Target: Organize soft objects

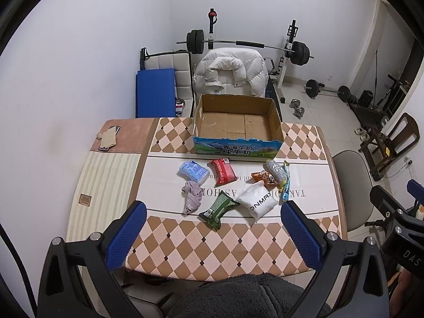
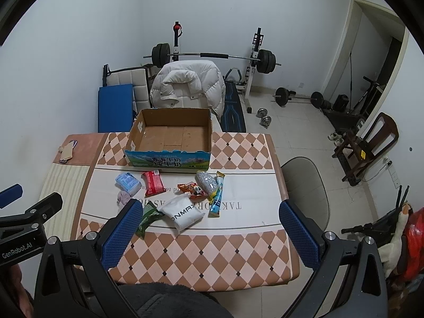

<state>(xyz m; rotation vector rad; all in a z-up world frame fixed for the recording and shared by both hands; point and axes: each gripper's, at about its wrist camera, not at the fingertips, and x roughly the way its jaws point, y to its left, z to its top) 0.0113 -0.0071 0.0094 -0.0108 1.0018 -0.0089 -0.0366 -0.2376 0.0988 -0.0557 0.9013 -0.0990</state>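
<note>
step: nothing packed, i judged; cardboard box [image 1: 238, 122] empty at 12 o'clock.
grippers: left gripper [image 1: 212, 228] and right gripper [image 2: 209, 228] both spread, holding nothing.
next: i'd reach for the green packet [image 1: 218, 208].

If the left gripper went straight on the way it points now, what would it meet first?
Probably the green snack packet, which lies centred between the open left gripper fingers, nearest of the pile. Depth is uncertain; the gripper seems raised above the table.

Left claw [image 1: 213, 228] and right claw [image 2: 210, 228] gape wide.

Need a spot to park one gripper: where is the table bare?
Bare: the checkered strip between the green packet and the near edge, and the striped mat. Crowded: the middle, between the cardboard box and the white pouch.
</note>
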